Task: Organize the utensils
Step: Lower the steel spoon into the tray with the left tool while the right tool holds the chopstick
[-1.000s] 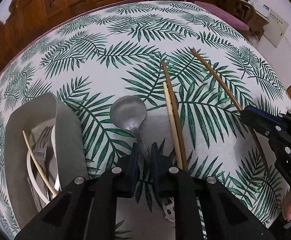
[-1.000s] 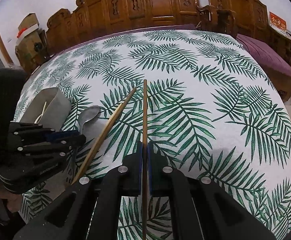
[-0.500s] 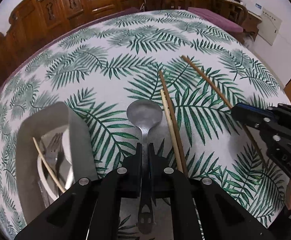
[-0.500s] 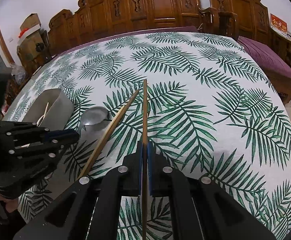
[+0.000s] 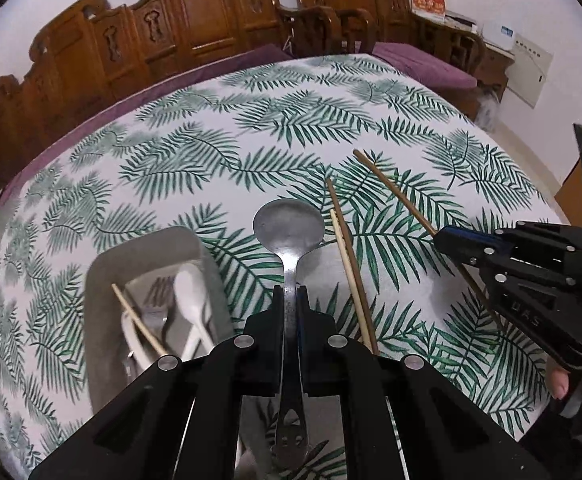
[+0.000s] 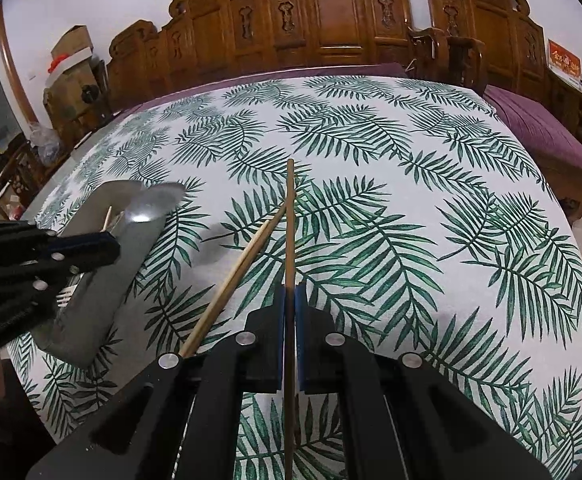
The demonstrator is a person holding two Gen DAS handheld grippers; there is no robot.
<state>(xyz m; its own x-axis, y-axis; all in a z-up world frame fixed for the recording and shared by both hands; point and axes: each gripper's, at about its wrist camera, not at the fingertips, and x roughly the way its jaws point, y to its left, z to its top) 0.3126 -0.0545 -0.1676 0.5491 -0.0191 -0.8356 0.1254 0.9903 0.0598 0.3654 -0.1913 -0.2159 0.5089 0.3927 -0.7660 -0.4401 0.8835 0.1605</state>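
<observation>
Spoon (image 5: 289, 236), now lifted off the bench, rides clenched in the left gripper (image 5: 290, 300) toward the tray (image 5: 103, 320); the right gripper (image 6: 289, 300) grasps a chopstick (image 6: 289, 216).

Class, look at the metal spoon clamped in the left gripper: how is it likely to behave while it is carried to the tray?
The metal spoon looks rigid, so it should not droop. Its polished handle is pinched edge-on by the left gripper, so it may slip or pivot. The bowl end sticks out far forward, probably making it nose-heavy over the grey tray.
</observation>
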